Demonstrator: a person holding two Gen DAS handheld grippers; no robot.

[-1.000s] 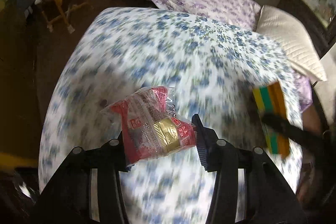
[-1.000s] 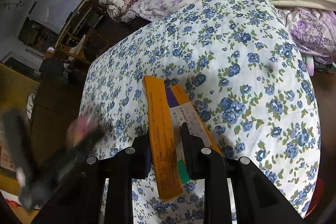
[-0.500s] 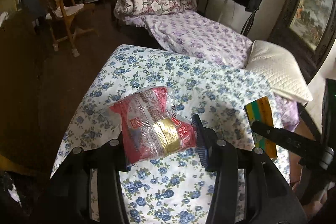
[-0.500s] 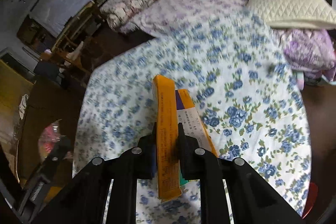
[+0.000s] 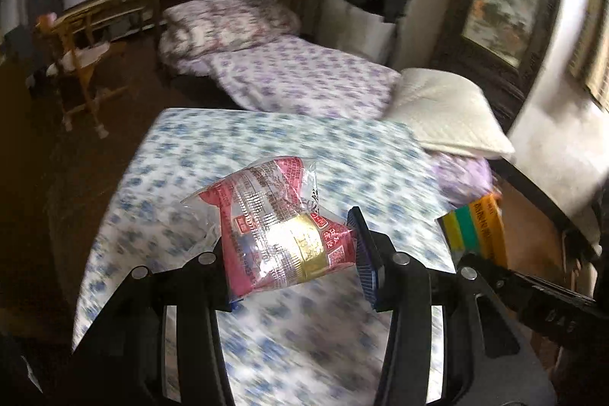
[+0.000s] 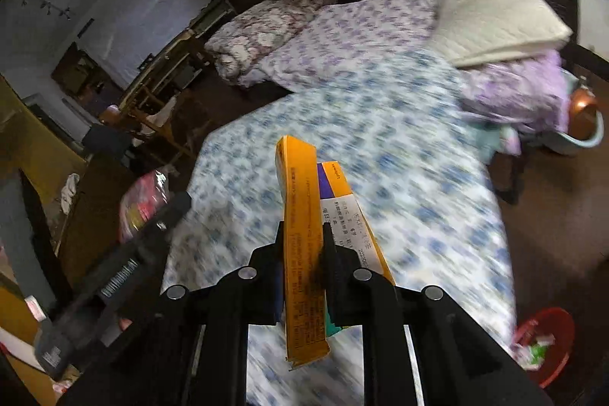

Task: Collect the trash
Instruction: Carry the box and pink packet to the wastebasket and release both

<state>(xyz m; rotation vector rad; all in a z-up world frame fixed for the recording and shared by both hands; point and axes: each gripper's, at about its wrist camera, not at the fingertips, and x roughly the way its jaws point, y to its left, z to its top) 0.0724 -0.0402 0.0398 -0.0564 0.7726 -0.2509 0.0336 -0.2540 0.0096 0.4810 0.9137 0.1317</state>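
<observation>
Your left gripper (image 5: pixel 293 253) is matte black plastic with round silver screw heads on each finger arm and a blue ribbed pad (image 5: pixel 363 269). Your right gripper (image 6: pixel 304 253) matches: black angular arms, silver screws, black fingers.

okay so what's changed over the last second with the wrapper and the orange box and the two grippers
Both grippers have lifted and pulled back from the flowered bedspread: more of the room and far bed now shows, and a red bin has come into the right wrist view. Nothing was let go. The left gripper stays clamped on the red snack wrapper, the right gripper on the orange box, held the same way.
</observation>
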